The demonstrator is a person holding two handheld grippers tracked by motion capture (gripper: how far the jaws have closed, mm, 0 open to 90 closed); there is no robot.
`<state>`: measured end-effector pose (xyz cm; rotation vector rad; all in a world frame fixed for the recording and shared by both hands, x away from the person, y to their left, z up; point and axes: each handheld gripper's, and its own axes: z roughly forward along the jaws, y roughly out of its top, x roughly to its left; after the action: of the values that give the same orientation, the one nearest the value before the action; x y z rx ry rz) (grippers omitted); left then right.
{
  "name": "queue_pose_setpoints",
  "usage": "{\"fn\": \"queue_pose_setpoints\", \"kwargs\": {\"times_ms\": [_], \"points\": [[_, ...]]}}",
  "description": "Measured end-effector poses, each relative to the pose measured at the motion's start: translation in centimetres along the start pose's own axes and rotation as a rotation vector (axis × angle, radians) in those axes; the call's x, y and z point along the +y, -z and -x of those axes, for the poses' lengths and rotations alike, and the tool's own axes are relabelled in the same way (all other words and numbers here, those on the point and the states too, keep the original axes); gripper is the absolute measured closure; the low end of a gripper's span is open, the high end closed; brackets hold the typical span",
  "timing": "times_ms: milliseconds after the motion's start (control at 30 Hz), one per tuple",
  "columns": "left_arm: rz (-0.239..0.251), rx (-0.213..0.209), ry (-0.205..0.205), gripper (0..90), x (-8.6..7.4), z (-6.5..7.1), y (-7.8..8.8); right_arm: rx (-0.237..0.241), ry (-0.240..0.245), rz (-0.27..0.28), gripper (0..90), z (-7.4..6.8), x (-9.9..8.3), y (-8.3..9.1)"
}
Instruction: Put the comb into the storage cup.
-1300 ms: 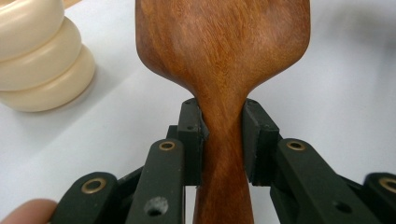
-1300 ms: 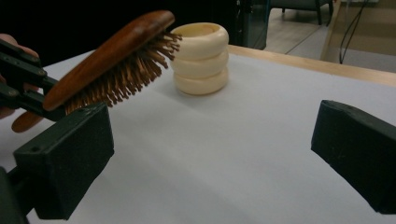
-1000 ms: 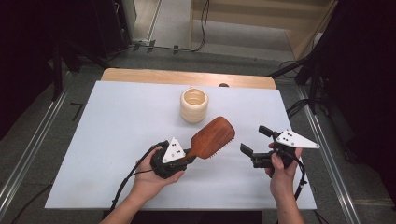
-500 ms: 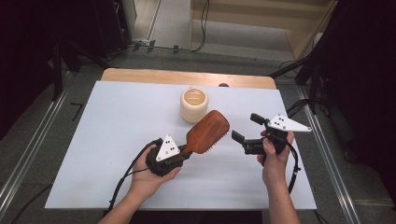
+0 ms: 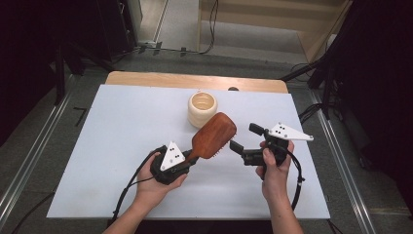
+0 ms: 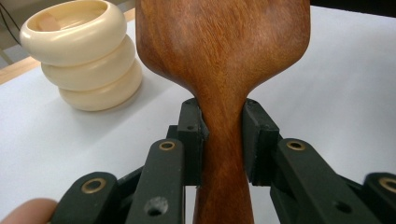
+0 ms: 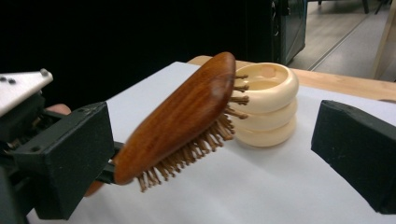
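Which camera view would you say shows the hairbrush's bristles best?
The right gripper view: the hairbrush is side-on, bristles clear. The left gripper view shows its wooden back and handle; the high view only a fringe of bristles.

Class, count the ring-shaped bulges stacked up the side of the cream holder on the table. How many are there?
3. The cream holder shows three rounded rings stacked one on another: a bottom ring resting on the white table, a middle ring, and a top ring forming the open rim.
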<state>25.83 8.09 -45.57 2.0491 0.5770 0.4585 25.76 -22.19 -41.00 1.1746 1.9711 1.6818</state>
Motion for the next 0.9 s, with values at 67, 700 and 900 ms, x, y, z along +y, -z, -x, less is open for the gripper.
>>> {"fn": "queue_pose_setpoints", "kwargs": {"times_ms": [67,700,900], "points": [[0.006,0.007,-0.004,72.6,0.0,0.1,-0.1,0.000,-0.035,0.012,0.0,-0.3,-0.2,-0.2],[0.091,0.029,-0.022,72.6,-0.1,1.3,-0.2,0.013,-0.173,0.015,0.0,-1.6,-1.9,-2.6],[0.101,0.027,-0.028,72.6,-0.2,1.7,-0.4,0.022,-0.199,0.024,0.0,-1.9,-2.0,-2.9]]}}
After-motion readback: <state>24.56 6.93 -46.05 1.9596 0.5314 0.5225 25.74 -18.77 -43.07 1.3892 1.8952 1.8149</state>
